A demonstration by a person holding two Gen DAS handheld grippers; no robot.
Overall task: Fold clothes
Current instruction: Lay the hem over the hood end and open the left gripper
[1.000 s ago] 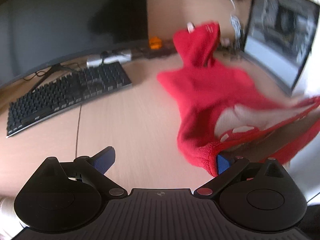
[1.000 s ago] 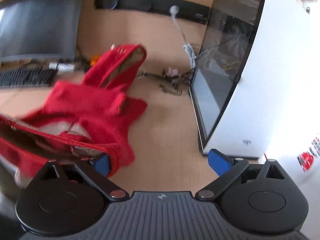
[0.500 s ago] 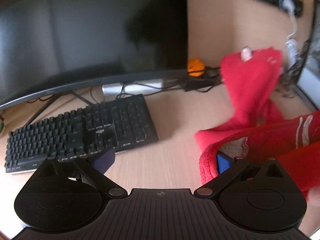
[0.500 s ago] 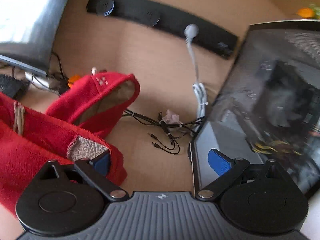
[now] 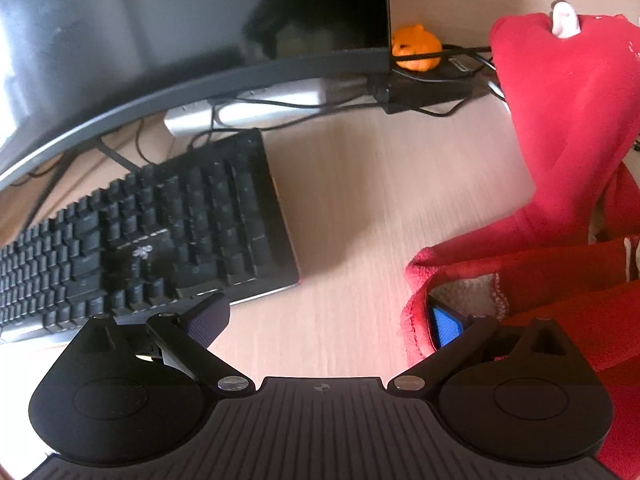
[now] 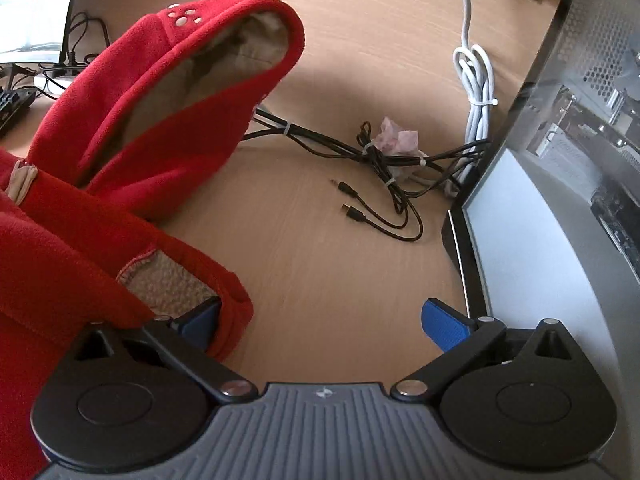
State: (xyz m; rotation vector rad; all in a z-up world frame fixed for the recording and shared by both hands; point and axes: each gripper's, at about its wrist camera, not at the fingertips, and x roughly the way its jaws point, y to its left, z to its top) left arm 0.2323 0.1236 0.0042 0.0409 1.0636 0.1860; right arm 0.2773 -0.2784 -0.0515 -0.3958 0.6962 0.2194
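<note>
A red fleece hooded garment (image 5: 568, 128) with a beige lining lies on the wooden desk (image 5: 352, 208). Its hood stands up at the back. In the left wrist view my left gripper (image 5: 326, 322) is open; the garment's hem drapes over its right finger only. In the right wrist view the garment (image 6: 132, 128) fills the left side. My right gripper (image 6: 320, 320) is open too, and the hem hangs over its left finger. Neither gripper pinches the cloth.
A black keyboard (image 5: 140, 240) and a curved monitor (image 5: 160, 40) stand to the left. An orange toy (image 5: 416, 52) sits behind them. Loose black cables (image 6: 372, 184), a white cable (image 6: 476, 96) and a computer case (image 6: 560, 184) are on the right.
Both grippers have carried the garment's hem forward toward the hood, so the keyboard, monitor, cables and computer case now look closer. The jaws have stayed open.
</note>
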